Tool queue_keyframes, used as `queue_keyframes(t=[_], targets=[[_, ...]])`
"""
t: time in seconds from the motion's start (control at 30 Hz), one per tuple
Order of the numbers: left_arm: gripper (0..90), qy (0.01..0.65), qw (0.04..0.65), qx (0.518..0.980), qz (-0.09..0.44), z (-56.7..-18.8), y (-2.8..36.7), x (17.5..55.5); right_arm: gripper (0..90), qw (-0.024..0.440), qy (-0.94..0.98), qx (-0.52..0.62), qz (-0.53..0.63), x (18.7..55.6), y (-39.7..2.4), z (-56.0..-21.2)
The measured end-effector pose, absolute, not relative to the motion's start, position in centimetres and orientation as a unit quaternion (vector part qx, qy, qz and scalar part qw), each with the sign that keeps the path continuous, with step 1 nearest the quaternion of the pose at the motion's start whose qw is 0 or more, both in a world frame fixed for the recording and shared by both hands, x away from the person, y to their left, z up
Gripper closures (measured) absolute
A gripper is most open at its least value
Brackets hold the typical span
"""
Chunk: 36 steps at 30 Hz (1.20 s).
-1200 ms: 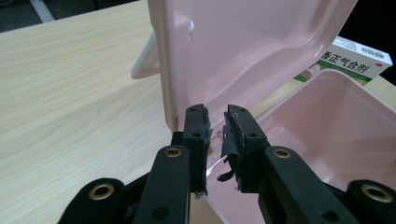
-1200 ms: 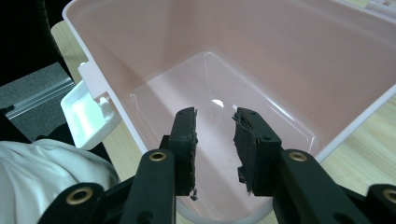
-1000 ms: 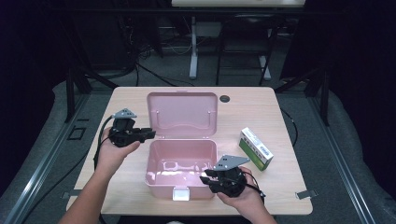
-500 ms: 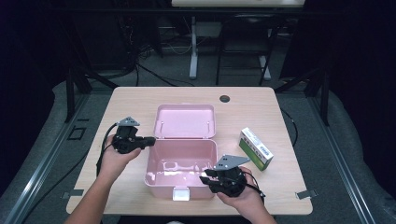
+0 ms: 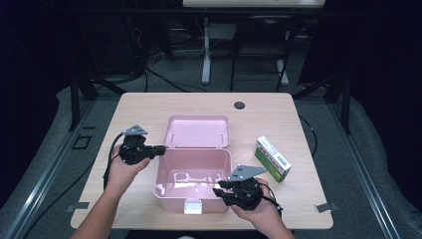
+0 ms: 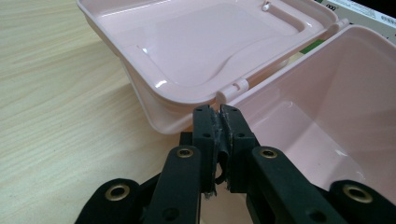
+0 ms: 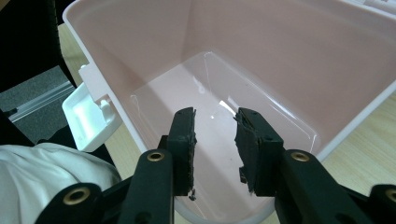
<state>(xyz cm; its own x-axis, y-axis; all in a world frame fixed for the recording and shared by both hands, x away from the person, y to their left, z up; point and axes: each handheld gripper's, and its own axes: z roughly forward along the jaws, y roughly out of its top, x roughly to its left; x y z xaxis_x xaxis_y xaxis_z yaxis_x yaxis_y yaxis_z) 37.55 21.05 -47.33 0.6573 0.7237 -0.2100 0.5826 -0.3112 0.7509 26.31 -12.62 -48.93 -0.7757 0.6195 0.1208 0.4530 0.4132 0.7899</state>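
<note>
The pink box sits near the table's front edge, lid open. The left gripper, jaws just closed on nothing, points level at the box's left hinge corner. The right gripper, jaws parted and empty, reaches over the box's right front rim.

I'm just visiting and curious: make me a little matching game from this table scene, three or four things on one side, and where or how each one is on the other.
Things:
1. pink box
2. lid
3. green and white carton
4. left tongs

Descriptions:
A. lies on the table to the right of the box
B. jaws shut, by the box's left rim
C. empty, white latch at the front
D. swung open, at the box's far side

Pairs: 1-C, 2-D, 3-A, 4-B
</note>
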Motion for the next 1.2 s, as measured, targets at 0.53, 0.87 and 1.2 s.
queue_keyframes(t=[0.53,0.87,1.2], targets=[[76.5,0.398,0.438,0.802,0.08,-46.8,21.3,36.9,41.0,0.128,0.821,0.331,0.448,26.1,-12.0,-48.5],[57.6,0.382,0.443,0.808,0.075,-46.0,22.6,35.7,37.0,0.133,0.823,0.32,0.45,27.0,-11.8,-47.0],[50.7,0.372,0.442,0.812,0.077,-44.8,23.8,34.8,38.1,0.124,0.824,0.343,0.434,28.8,-12.6,-44.3]])
